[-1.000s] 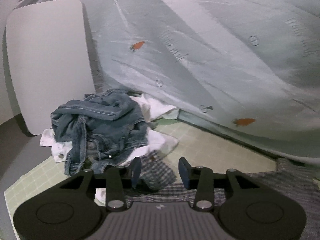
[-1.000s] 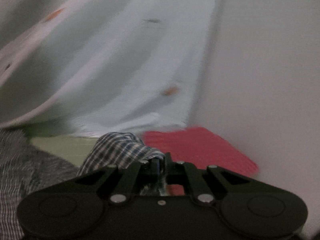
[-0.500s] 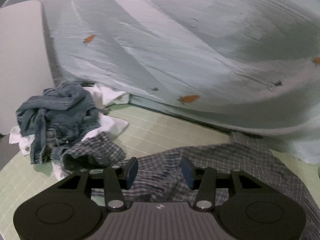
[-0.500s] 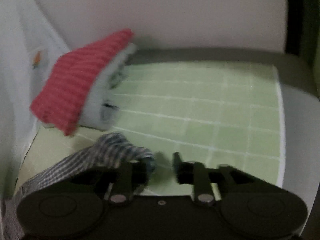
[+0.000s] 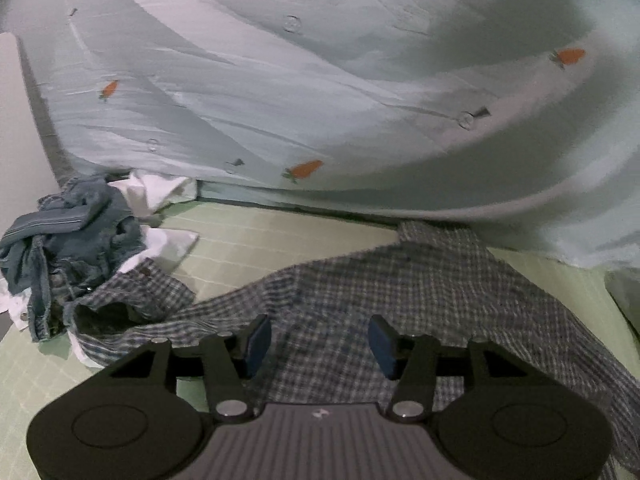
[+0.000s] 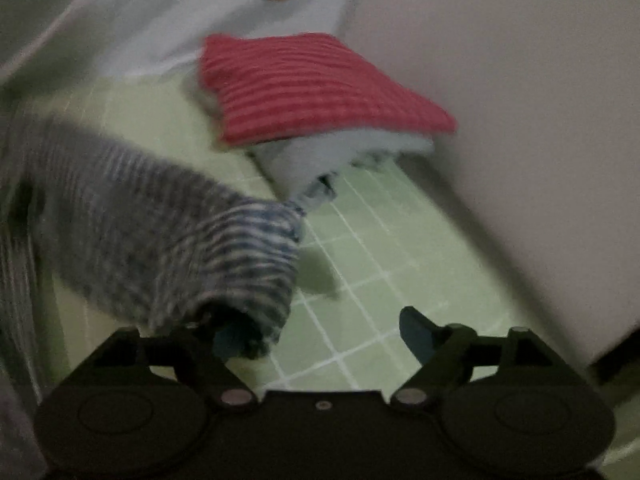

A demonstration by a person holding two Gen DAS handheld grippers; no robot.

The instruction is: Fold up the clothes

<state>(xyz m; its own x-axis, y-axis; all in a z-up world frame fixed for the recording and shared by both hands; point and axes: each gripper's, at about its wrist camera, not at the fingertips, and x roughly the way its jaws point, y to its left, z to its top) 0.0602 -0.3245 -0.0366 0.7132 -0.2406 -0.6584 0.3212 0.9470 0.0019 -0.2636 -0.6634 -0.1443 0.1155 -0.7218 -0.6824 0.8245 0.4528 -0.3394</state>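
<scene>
Two grippers, both w/ jaws opening. Left gripper point(image 5: 318, 346) hangs over the plaid shirt point(image 5: 400, 292), pads apart, cloth under them but not pinched. Right gripper point(image 6: 320, 338) is wide; a sleeve end point(image 6: 224, 264) of the shirt drapes on its left pad point(image 6: 226, 338), right pad bare, nothing squeezed, so released. Shirt lies spread across the green grid mat point(image 5: 280, 240), collar/cuff bunched toward the jeans pile point(image 5: 72, 240) at left; bedsheet point(image 5: 320, 100) behind. Folded red striped garment point(image 6: 312, 84) sits stacked on a pale one at far right, near the wall.

Step, as I read it: laying shirt flat pre-fold. To do well: clear the sleeve off the right pad w/o dragging it, smooth the body, keep the cuff off the jeans pile, then re-grip at edges/seams, both sides even. Right view blurred, so exact sleeve contact unsure.
</scene>
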